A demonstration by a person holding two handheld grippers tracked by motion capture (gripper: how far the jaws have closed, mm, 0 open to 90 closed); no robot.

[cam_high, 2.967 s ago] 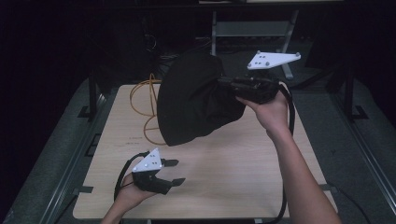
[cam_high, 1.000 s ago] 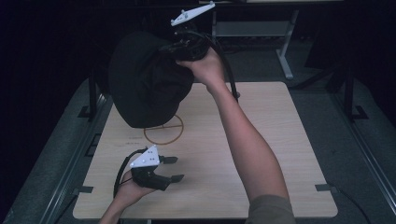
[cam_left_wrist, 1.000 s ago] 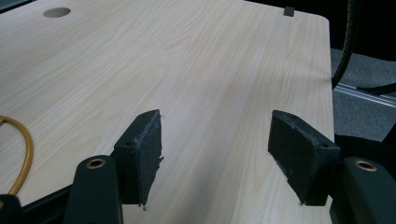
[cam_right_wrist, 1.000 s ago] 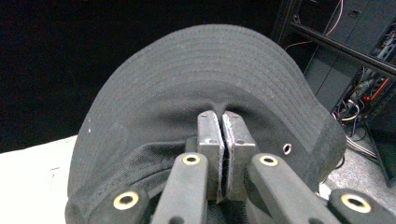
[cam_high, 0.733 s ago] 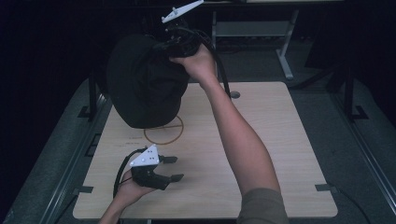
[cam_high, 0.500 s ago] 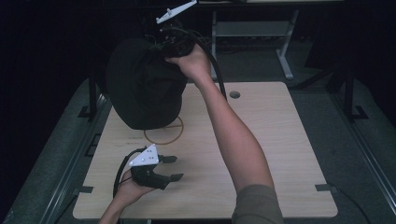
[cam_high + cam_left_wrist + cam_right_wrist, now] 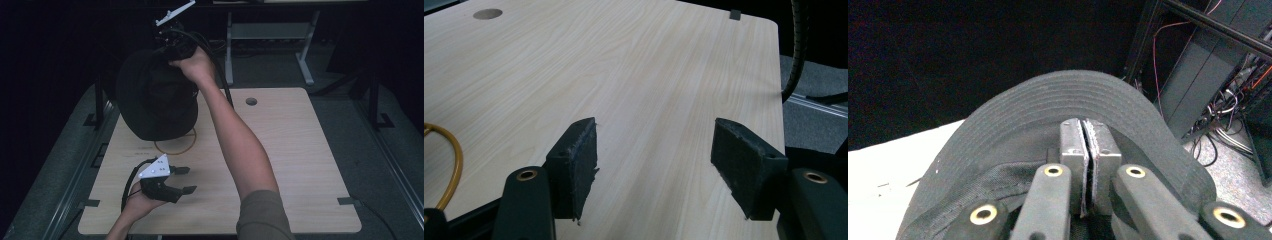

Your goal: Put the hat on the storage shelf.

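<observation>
A black brimmed hat [image 7: 155, 102] hangs in the air over the table's far left corner. My right gripper [image 7: 172, 42] holds it from above, jaws shut on the fabric. In the right gripper view the pads [image 7: 1074, 145] press together on the hat [image 7: 1048, 100], with the stitched brim curving beyond them. My left gripper [image 7: 190, 179] rests low near the table's front left edge, its jaws open. In the left gripper view [image 7: 654, 170] nothing but bare wood lies between its pads.
An orange cable loop [image 7: 175, 147] lies on the light wooden table [image 7: 280, 150] under the hat, and its edge [image 7: 451, 165] is beside my left gripper. A round hole [image 7: 251, 101] sits near the far edge. Dark floor and metal stands surround the table.
My right hand has carried the hat from the table's right-centre to its far left and a little farther away. The left gripper has stayed put, still open.
</observation>
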